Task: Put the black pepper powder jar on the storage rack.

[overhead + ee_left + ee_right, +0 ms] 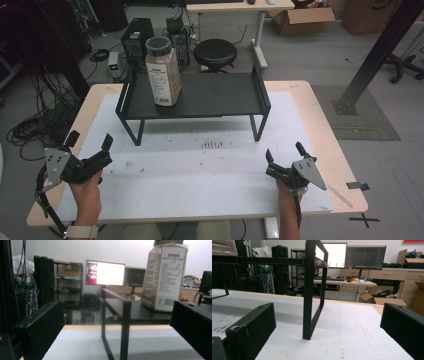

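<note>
With both grippers' jaws apart, well short of the rack [200,95], you next reach for its jar [163,71].

Left tool [90,141]: at 8 o'clock, jaws spread, empty. Right tool [285,153]: at 4 o'clock, jaws spread, empty.

Grey floor [320,55] beyond the table's far edge. Round black stool [215,53] just past that edge, white-legged desk [240,7] behind it. Two black PC towers [136,36] off the far-left corner, cable tangle [35,125] along the left edge. Cardboard boxes [302,20] far right, black diagonal strut [375,52] off the right edge. White back wall [75,250], lit monitor [105,273], dark shelving [66,282] beside it. Dim, even light.
</note>
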A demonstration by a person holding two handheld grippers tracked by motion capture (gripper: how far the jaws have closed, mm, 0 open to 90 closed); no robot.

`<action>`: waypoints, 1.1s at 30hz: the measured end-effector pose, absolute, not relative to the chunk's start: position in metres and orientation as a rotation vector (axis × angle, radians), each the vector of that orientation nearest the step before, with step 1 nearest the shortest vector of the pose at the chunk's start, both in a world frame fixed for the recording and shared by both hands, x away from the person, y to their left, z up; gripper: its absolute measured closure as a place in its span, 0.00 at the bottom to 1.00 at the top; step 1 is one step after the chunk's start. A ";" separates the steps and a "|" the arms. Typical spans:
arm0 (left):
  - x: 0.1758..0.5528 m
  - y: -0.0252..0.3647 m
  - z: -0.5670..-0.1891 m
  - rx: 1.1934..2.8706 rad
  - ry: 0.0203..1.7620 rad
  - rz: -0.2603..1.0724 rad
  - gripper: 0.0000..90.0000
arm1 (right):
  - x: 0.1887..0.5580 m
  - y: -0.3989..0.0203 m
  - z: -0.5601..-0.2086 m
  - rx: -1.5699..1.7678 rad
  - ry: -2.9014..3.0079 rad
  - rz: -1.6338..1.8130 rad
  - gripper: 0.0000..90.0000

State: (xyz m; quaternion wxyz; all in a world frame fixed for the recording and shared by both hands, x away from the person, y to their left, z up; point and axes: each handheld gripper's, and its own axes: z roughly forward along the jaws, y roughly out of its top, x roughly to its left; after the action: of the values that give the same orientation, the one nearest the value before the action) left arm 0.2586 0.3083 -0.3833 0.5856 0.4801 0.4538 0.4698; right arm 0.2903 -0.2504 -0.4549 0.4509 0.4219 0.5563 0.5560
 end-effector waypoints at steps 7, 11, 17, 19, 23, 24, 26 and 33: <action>0.259 0.315 -0.397 1.138 1.080 1.111 0.00 | 0.290 -0.250 -0.455 1.040 1.378 1.371 0.00; 0.261 0.317 -0.405 1.149 1.093 1.106 0.00 | 0.290 -0.250 -0.455 1.039 1.379 1.370 0.00; 0.264 0.317 -0.420 1.167 1.100 1.117 0.00 | 0.291 -0.250 -0.455 1.040 1.382 1.370 0.00; 0.264 0.317 -0.425 1.176 1.105 1.122 0.00 | 0.291 -0.250 -0.455 1.040 1.382 1.370 0.00; 0.266 0.318 -0.435 1.194 1.121 1.118 0.00 | 0.291 -0.250 -0.455 1.040 1.383 1.367 0.00; 0.266 0.318 -0.437 1.198 1.124 1.115 0.00 | 0.291 -0.249 -0.455 1.040 1.383 1.367 0.00; 0.267 0.319 -0.441 1.209 1.131 1.112 0.00 | 0.291 -0.249 -0.455 1.038 1.383 1.365 0.00; 0.266 0.320 -0.453 1.230 1.150 1.105 0.00 | 0.291 -0.249 -0.455 1.034 1.385 1.363 0.00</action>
State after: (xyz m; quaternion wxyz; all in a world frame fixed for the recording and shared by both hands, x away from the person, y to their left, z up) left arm 0.2662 0.3204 -0.4533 0.5343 0.5162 0.4826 0.4639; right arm 0.2908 -0.2492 -0.4546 0.4530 0.4189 0.5610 0.5518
